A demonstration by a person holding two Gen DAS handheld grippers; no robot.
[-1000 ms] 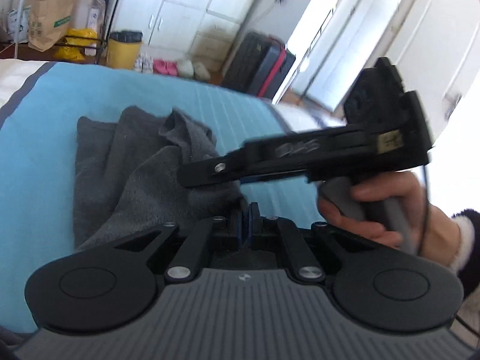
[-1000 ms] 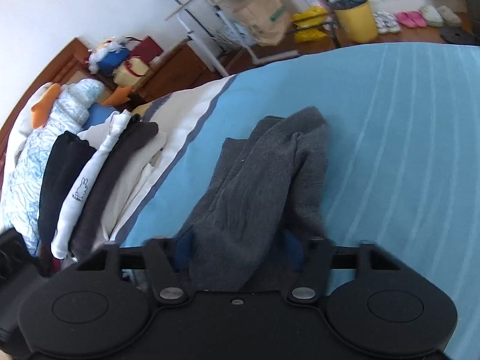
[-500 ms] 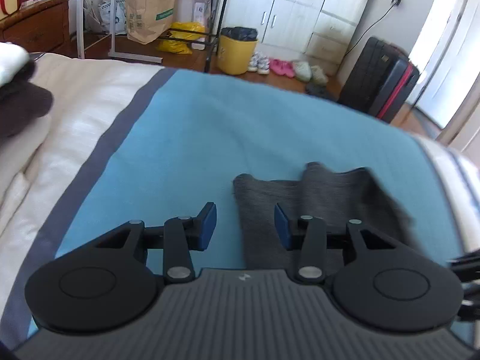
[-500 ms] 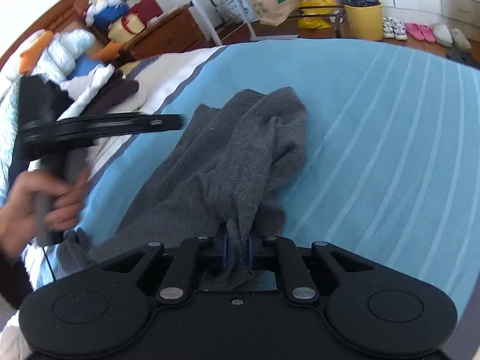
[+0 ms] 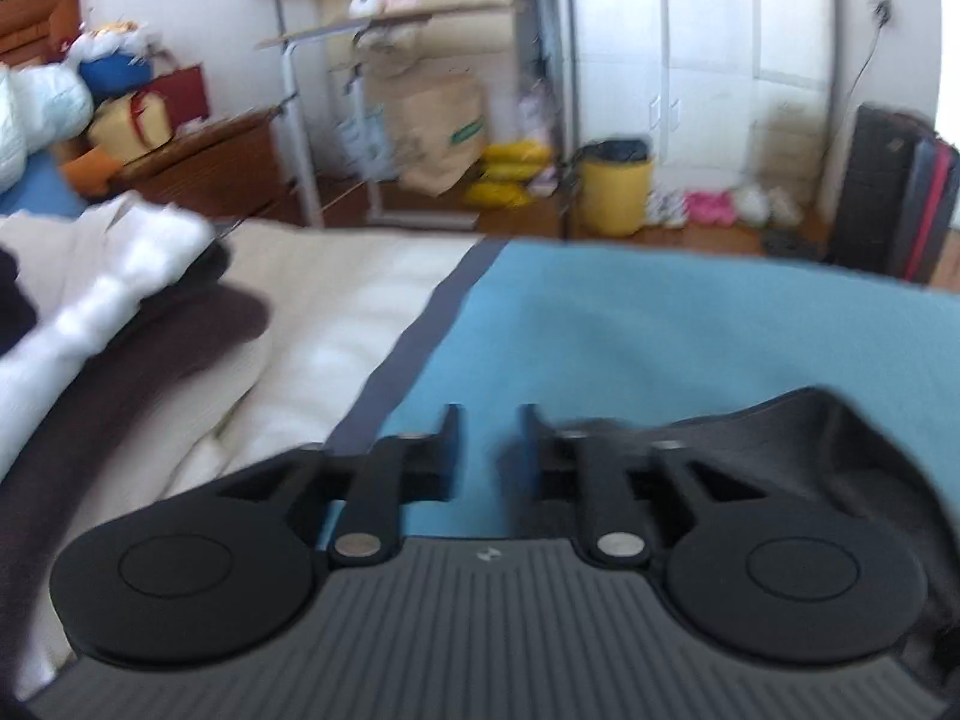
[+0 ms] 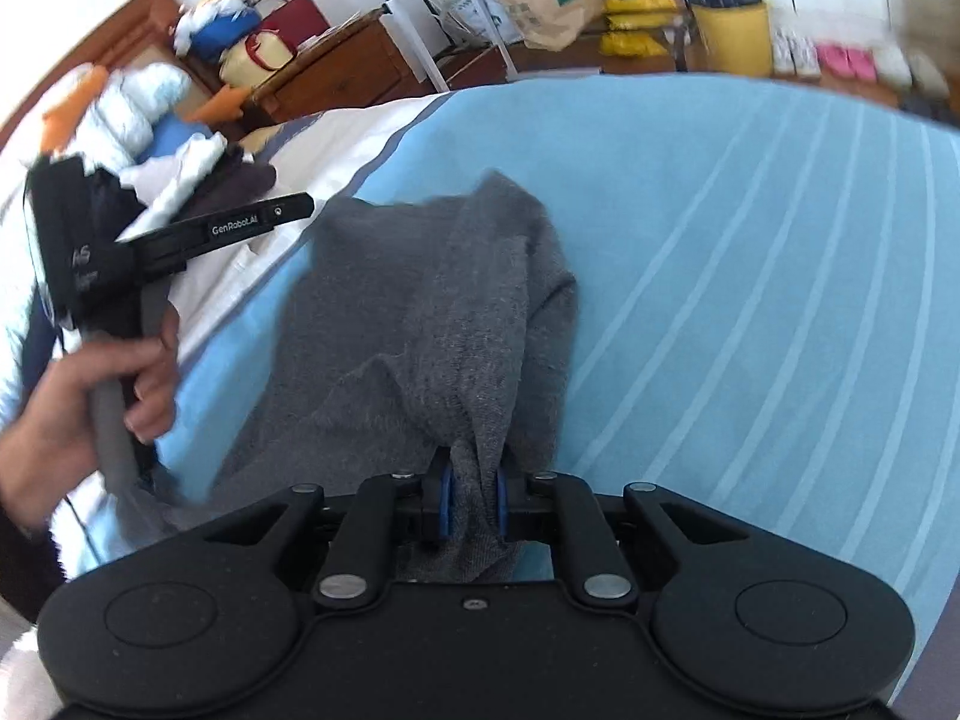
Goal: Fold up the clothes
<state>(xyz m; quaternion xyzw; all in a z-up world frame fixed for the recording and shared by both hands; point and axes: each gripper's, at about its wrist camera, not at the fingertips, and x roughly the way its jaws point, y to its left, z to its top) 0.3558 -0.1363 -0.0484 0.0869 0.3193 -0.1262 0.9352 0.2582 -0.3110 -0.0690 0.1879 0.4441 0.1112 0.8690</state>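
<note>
Right gripper [image 6: 471, 501] is clamped on a bunched fold of the grey garment [image 6: 420, 324], which lies crumpled on the blue striped bed cover [image 6: 750, 300]. Left gripper [image 5: 489, 450] has jaws parted with nothing between them, just been closing a little; it sits over bare blue cover with the garment's edge beside its right finger. Person's hand [image 6: 78, 408] grips its handle. Folded clothes pile [image 5: 90, 312] lies at left on the bed.

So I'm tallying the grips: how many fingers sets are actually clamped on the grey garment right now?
1. The right gripper pinches a fold of the grey garment at its near edge. The left gripper stands open over the blue sheet, beside the garment, holding nothing.
</note>
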